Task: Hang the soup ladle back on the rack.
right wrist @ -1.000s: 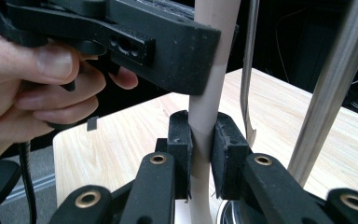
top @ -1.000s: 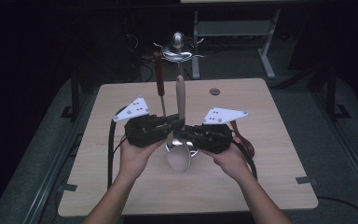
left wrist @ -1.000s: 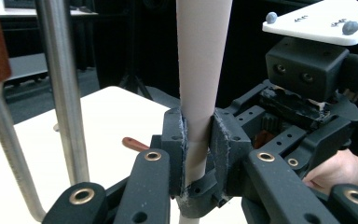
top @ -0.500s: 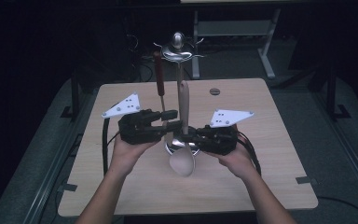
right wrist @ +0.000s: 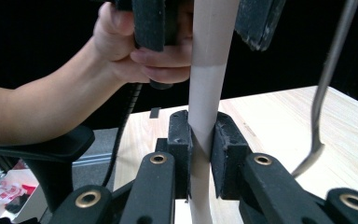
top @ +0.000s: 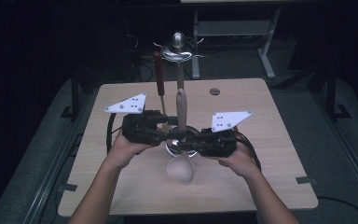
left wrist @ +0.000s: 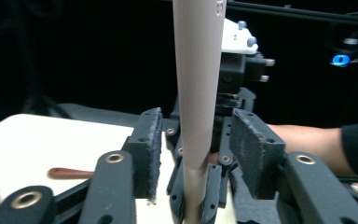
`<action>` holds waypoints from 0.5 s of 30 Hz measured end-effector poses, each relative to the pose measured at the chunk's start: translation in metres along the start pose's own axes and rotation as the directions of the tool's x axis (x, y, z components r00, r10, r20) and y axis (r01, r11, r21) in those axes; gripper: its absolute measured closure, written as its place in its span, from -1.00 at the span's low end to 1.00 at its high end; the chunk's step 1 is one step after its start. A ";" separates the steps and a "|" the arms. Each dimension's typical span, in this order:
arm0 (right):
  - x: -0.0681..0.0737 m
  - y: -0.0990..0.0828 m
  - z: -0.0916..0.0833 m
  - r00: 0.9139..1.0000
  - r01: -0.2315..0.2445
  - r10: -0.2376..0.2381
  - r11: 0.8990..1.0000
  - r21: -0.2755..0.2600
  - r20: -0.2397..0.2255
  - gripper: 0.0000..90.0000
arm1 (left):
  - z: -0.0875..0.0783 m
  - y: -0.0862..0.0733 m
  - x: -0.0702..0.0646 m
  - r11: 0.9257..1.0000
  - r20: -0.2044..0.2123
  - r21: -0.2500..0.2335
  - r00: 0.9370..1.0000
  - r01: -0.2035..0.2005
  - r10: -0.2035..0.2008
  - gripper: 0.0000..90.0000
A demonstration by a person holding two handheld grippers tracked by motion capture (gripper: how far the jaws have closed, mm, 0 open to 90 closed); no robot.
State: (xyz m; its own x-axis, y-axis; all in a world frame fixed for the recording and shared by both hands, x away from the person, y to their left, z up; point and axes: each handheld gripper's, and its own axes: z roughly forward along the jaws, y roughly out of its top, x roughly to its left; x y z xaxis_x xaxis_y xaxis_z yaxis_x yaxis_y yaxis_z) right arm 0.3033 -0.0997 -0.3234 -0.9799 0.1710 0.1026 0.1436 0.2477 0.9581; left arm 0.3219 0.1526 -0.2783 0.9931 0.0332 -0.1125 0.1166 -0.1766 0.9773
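right tongs [right wrist: 200, 140] got the beige spoon [top: 181, 154] clamped by its handle

spoon's upright over the counter [top: 270, 140], bowl down; left tongs [left wrist: 196, 140] just opened up, pads either side of the handle, not touching.

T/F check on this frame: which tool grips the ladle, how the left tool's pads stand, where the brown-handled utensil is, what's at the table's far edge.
1. The right tool is clamped on the ladle handle. True.
2. The left tool pinches the handle too. False: its pads stand apart from it, having just opened.
3. The brown-handled utensil lies flat on the table. False: it hangs from the metal rack.
4. The rack stands at the table's far edge. True.
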 end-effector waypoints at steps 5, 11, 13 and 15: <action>-0.001 0.000 0.000 1.000 0.004 -0.004 1.000 -0.002 -0.025 0.76 | 0.002 0.001 0.001 1.000 0.040 -0.011 0.999 -0.003 0.004 0.43; 0.001 0.000 -0.002 0.999 0.016 -0.016 1.000 -0.011 -0.044 0.76 | 0.003 0.003 0.002 1.000 0.051 -0.009 0.999 0.002 -0.001 0.65; 0.001 0.000 -0.002 0.999 0.015 -0.015 1.000 -0.007 -0.044 0.76 | 0.003 0.003 0.001 1.000 0.048 -0.009 0.999 0.000 0.001 0.67; 0.001 0.000 -0.001 0.999 0.016 -0.017 1.000 -0.006 -0.047 0.76 | 0.003 0.003 0.001 1.000 0.044 -0.004 0.999 0.007 -0.007 0.68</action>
State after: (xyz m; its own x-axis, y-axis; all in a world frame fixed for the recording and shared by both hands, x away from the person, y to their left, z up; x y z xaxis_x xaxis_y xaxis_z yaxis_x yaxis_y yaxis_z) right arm 0.3025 -0.1009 -0.3231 -0.9876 0.1222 0.0989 0.1266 0.2450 0.9612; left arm 0.3228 0.1495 -0.2758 0.9919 -0.0090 -0.1269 0.1234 -0.1728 0.9772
